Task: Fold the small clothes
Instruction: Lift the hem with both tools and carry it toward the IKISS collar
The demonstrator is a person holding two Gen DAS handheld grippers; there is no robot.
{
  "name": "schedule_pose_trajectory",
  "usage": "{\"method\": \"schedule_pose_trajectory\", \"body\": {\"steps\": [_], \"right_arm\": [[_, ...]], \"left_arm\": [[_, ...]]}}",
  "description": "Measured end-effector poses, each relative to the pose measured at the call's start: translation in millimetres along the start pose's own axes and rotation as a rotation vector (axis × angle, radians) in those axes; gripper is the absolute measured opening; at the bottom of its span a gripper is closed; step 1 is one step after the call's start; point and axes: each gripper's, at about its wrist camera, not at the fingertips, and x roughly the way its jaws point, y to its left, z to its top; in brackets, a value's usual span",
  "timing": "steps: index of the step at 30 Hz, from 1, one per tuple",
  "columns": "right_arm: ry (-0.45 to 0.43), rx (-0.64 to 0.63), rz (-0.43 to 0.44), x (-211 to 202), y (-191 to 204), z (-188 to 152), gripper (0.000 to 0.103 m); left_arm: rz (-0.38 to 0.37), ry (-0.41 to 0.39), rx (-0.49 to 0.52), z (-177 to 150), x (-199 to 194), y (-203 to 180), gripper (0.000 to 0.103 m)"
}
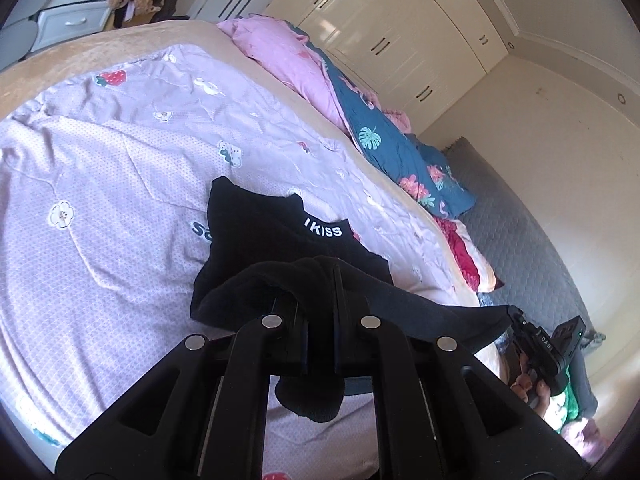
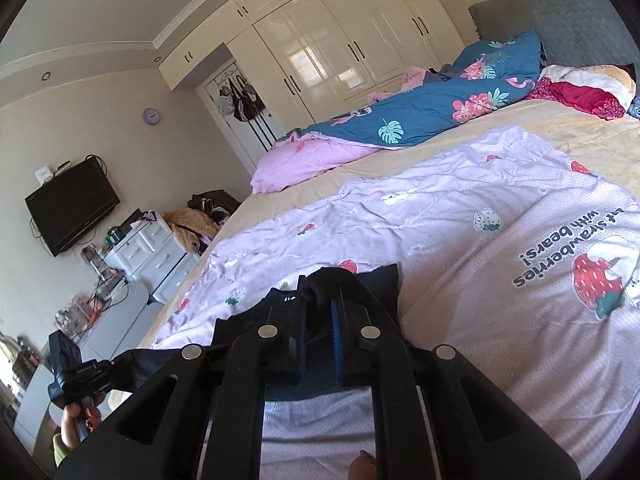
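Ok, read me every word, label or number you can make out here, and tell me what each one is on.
"IKISS": white letters on the black garment.
"sa", rest hidden by the garment: on the lilac sheet.
"...t strawberries with bears!": upside down on the sheet, beside the strawberry print; the first word is cut off.
"DAS": on the right gripper, seen from the left wrist.
Clock face: too small to read.
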Motion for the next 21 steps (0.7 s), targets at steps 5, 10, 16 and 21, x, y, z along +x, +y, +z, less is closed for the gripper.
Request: {"method": "schedule_pose_trajectory", "body": {"steps": [5,10,16,21], "right_arm": [[0.042,0.033,-0.038,34.1,-2.0,9.3,0.009],[0.073,0.051,-0.057,70.1,-1.7,13.7,0.009],[0.094,0.061,-0.091,111.7,-5.8,16.2,0.009],[0.117,0.084,-0.135,143.2,-18.6,12.7,0.009]], "left_arm": [[0.015,-0.005,-0.061,10.0,20.5,18.6,0.002],[0.039,-0.007,-0.105,20.6,42.3,36.0,0.002],[0.079,0.008,-0.117,32.1,67.1,50.5,0.002],[0.106,0.046,-0.141,39.4,98.3,72.0,0.003]]}}
